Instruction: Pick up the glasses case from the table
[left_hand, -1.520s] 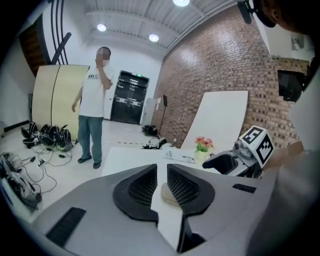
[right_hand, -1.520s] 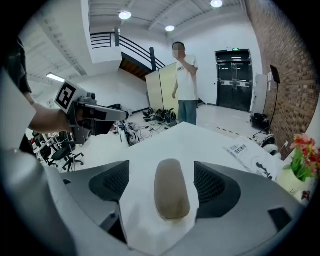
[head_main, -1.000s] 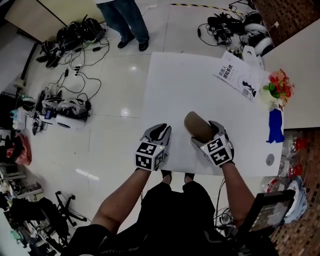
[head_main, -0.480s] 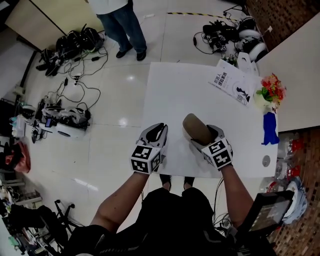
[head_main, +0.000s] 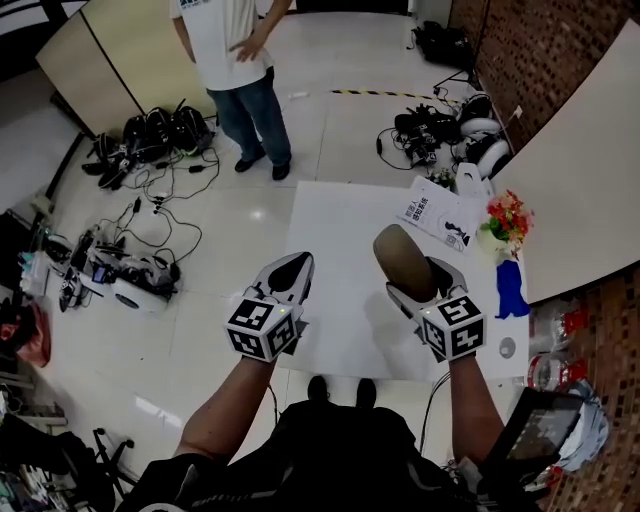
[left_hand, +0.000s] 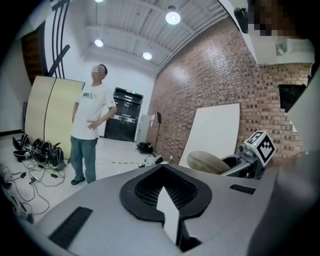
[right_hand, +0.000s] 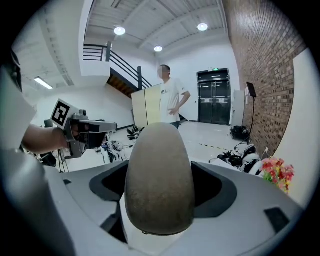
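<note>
The glasses case (head_main: 404, 260) is a brown, rounded oblong, and it hangs above the white table (head_main: 340, 225) with my right gripper (head_main: 414, 282) shut on its near end. In the right gripper view the case (right_hand: 160, 175) fills the space between the jaws and points forward. The left gripper view shows the case (left_hand: 207, 162) from the side, off to the right. My left gripper (head_main: 288, 268) is held up over the table's left edge, shut, with nothing in it. Its jaws (left_hand: 169, 202) stand together.
A booklet (head_main: 436, 214), a pot of flowers (head_main: 506, 215), a blue object (head_main: 510, 290) and a small disc (head_main: 507, 348) lie along the table's right side. A person (head_main: 236, 70) stands beyond the table. Cables and gear (head_main: 140, 140) litter the floor at left.
Both grippers have risen, and the case has gone up with the right one, clear of the table. The head view has tilted up, so more of the standing person shows.
</note>
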